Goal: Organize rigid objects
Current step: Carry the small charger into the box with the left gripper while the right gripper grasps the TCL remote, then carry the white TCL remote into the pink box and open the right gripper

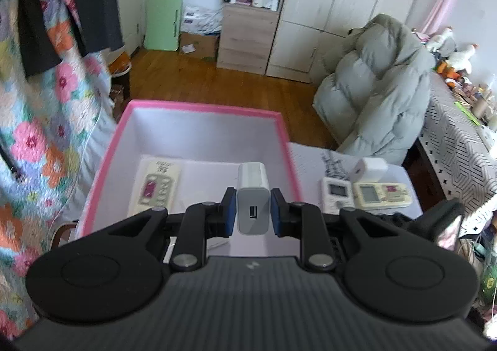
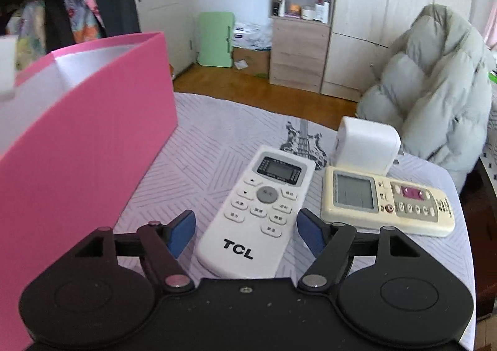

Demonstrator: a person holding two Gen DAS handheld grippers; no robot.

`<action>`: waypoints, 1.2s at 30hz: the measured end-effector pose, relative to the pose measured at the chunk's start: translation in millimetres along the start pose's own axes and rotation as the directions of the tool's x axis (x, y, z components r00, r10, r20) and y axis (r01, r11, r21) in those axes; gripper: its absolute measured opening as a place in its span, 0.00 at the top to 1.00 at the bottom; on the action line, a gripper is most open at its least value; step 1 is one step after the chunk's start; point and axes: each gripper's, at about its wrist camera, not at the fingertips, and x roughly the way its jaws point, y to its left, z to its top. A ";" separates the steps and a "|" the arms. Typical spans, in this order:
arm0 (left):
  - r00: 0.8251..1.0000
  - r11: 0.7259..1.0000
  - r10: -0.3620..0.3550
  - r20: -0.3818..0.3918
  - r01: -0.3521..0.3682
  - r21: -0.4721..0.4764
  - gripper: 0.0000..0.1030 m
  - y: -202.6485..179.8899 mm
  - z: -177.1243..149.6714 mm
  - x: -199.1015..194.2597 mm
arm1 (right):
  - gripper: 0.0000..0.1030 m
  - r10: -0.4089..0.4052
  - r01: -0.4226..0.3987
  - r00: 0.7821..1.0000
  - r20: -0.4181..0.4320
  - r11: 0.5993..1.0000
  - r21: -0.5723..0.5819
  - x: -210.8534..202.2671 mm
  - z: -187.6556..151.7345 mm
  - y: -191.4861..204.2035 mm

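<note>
My left gripper [image 1: 252, 209] is shut on a white USB charger [image 1: 252, 192] and holds it above the pink box [image 1: 205, 109], over its right half. A cream remote [image 1: 155, 188] lies on the box floor at the left. My right gripper [image 2: 246, 231] is open, its blue pads on either side of the lower end of a white TCL remote [image 2: 257, 211] lying on the table. A cream remote [image 2: 385, 200] and a white plug adapter [image 2: 365, 146] lie just right of it. The pink box [image 2: 77, 146] stands to the left.
The table carries a pale patterned cloth [image 2: 211, 140]. A chair draped with a grey puffer jacket [image 2: 435, 93] stands beyond the table's right edge. A floral quilt [image 1: 40, 121] hangs close on the left. Shelves and wardrobes line the far wall.
</note>
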 end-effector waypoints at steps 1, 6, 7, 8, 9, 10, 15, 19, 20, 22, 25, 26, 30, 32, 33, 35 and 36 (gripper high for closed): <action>1.000 1.000 0.004 -0.006 -0.004 -0.008 0.79 6.6 -2.4 2.6 | 0.25 -0.004 0.004 1.000 0.000 1.000 0.010 0.8 -0.6 -1.2; 0.999 0.999 -0.009 -0.038 0.007 -0.044 0.79 24.5 -9.5 22.9 | 0.34 0.014 -0.013 1.000 -0.008 0.999 0.042 -6.1 -5.7 -7.6; 0.999 0.999 -0.011 -0.047 0.009 -0.048 0.79 27.0 -9.6 28.3 | 0.35 0.024 -0.024 0.999 -0.023 0.999 0.035 -8.9 -6.8 -8.1; 0.998 0.999 -0.013 -0.054 0.011 -0.049 0.79 28.4 -10.0 33.7 | 0.36 0.035 -0.033 0.999 -0.040 0.999 0.031 -12.5 -8.2 -7.8; 0.998 0.999 -0.015 -0.062 0.013 -0.044 0.79 28.5 -10.5 39.1 | 0.36 0.049 -0.047 0.997 -0.063 0.998 0.029 -17.6 -10.2 -7.9; 0.997 0.999 -0.017 -0.074 0.014 -0.038 0.79 27.1 -11.8 43.8 | 0.36 0.056 -0.054 0.995 -0.083 0.998 0.019 -20.0 -11.9 -5.7; 0.986 0.999 -0.034 -0.161 0.029 -0.033 0.79 23.5 -21.2 67.5 | 0.35 0.040 -0.042 0.987 -0.157 0.999 -0.012 -17.9 -7.3 1.4; 0.980 0.998 -0.044 -0.194 0.035 -0.049 0.79 25.5 -25.0 78.2 | 0.28 0.037 -0.034 0.989 -0.144 0.999 0.028 -4.1 -0.2 0.2; 0.979 0.998 -0.041 -0.197 0.032 -0.047 0.79 24.4 -26.1 79.1 | 0.32 0.030 -0.026 0.991 -0.134 0.999 0.031 -2.3 0.7 0.6; 0.979 0.998 -0.048 -0.198 0.041 -0.040 0.80 21.2 -26.0 79.0 | 0.40 0.033 -0.030 0.994 -0.100 0.999 0.025 -1.8 1.2 0.4; 0.980 0.999 -0.053 -0.193 0.049 -0.024 0.78 15.1 -25.8 75.6 | 0.40 0.055 -0.051 0.996 -0.072 0.998 0.048 -8.2 -3.1 -0.4; 0.981 0.999 -0.044 -0.190 0.043 -0.012 0.78 13.2 -25.8 74.8 | 0.41 0.065 -0.063 0.996 -0.054 0.997 0.046 -13.0 -5.1 0.7; 0.985 0.999 -0.023 -0.172 0.028 0.026 0.78 10.1 -26.2 68.5 | 0.41 0.059 -0.059 0.998 0.001 0.998 0.009 -33.3 -4.9 8.8; 0.985 0.999 -0.036 -0.171 0.039 0.014 0.78 11.9 -26.8 64.3 | 0.41 0.047 -0.046 0.998 0.034 0.999 -0.012 -45.8 -1.6 13.4; 0.985 0.999 -0.039 -0.168 0.042 0.013 0.78 13.1 -27.0 61.8 | 0.41 0.043 -0.042 0.998 0.050 0.999 -0.022 -52.6 0.8 15.4; 0.987 0.999 -0.033 -0.157 0.037 0.023 0.78 13.5 -27.8 55.0 | 0.41 0.038 -0.034 0.995 0.088 0.999 -0.039 -67.8 6.2 20.1; 0.988 0.999 -0.026 -0.151 0.031 0.034 0.78 13.5 -28.3 51.6 | 0.41 0.036 -0.030 0.993 0.112 0.998 -0.056 -77.7 10.1 23.8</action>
